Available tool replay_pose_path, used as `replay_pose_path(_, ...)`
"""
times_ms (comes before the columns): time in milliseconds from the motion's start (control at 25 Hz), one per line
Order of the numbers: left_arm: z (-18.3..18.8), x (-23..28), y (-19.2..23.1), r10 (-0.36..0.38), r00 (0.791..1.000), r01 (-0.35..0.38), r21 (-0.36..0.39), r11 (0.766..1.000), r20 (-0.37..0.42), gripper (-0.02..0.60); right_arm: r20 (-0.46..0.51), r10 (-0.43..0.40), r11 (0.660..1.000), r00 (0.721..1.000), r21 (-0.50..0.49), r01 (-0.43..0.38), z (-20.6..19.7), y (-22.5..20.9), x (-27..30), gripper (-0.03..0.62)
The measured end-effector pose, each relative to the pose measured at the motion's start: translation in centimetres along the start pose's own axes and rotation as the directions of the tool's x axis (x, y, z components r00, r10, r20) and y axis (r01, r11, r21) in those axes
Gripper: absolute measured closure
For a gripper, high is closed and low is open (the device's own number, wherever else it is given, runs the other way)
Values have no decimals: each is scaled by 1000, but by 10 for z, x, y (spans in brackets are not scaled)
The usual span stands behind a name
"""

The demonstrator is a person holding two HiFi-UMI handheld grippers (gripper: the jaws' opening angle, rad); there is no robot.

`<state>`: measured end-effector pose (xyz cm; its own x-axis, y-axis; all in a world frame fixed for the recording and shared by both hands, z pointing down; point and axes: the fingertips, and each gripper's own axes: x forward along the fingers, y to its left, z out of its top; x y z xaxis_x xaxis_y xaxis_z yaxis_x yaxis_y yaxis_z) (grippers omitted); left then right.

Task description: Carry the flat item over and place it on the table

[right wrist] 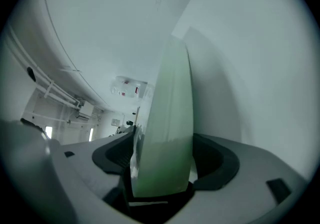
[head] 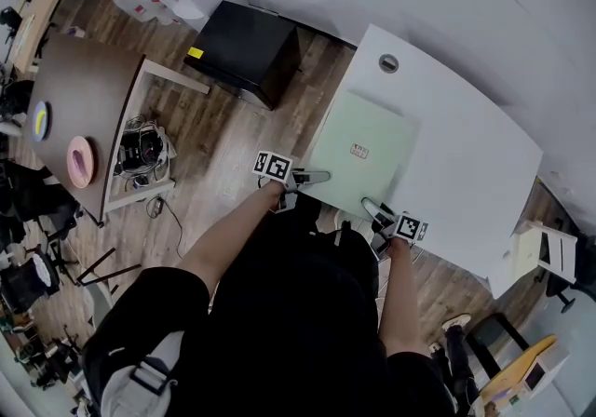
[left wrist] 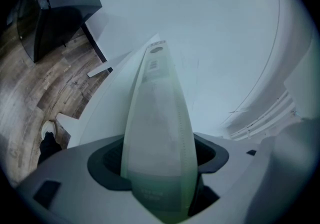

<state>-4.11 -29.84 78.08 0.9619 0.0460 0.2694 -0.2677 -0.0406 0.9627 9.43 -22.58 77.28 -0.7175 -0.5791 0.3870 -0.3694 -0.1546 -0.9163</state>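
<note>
A pale green flat item [head: 363, 159] lies on the white table [head: 475, 164], at its near left part. My left gripper [head: 312, 178] reaches in at the item's near left edge. In the left gripper view the bowed green sheet [left wrist: 157, 118] fills the gap of the left gripper [left wrist: 159, 170], whose jaws are closed on it. My right gripper [head: 375, 210] is at the item's near right corner. In the right gripper view the item [right wrist: 172, 118] stands between the wide jaws of the right gripper [right wrist: 165, 170], with dark gaps beside it.
A black cabinet [head: 244, 50] stands on the wooden floor left of the table. Farther left are a brown table [head: 79, 80] with a pink plate [head: 81, 161] and a tangle of cables [head: 142, 147]. A white box [head: 540, 252] sits off the table's right end.
</note>
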Motion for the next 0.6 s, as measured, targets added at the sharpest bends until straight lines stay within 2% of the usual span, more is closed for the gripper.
replay_pose_path(120,-1,0,2,5,1000,-5,-10,1000,7,233,37,-18,999,999,-39,19,13,2,0,246)
replay_pose_path(240,-1,-1,2,3,1000,-2,-24,1000,17,235,41,-71,995,997,-71,74,21,2,5,241)
replay_pose_path(440,-5,0,2,4,999,-4,8,1000,-33,236,73,-199,979,977,-30,202,23,-11,12,243)
replay_pose_path(600,-3,-1,0,13,999,-12,33,999,-44,238,96,-231,972,968,-31,235,22,-14,11,244)
